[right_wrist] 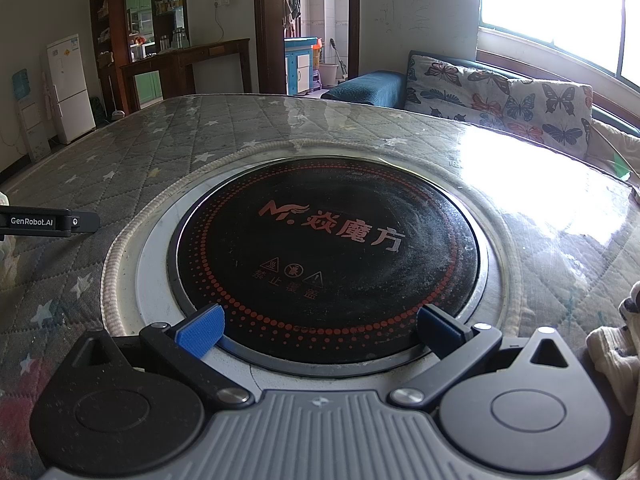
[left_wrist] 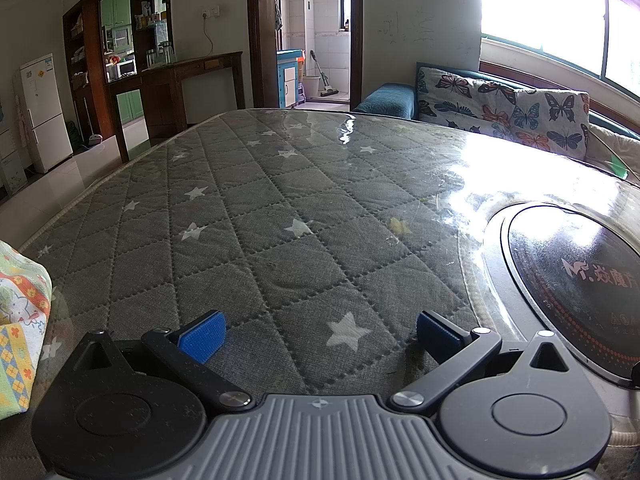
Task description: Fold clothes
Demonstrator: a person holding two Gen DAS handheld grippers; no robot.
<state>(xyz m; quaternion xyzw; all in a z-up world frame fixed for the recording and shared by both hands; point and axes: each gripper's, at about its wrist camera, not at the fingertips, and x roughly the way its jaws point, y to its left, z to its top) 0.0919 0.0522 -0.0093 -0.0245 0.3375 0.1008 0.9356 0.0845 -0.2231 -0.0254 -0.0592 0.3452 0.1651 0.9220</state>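
My left gripper (left_wrist: 318, 334) spread wide, empty | my right gripper (right_wrist: 318, 332) likewise, over round black induction hob (right_wrist: 326, 248) | patterned pastel cloth (left_wrist: 20, 320) left of hob, unfolded, untouched | folding not begun, I judge.

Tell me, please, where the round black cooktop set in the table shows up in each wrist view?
Left wrist view: cooktop at the right edge, partly cut off.
Right wrist view: cooktop in the centre, just ahead of the open right gripper.
Shared landmark: butterfly cushion, upper right.
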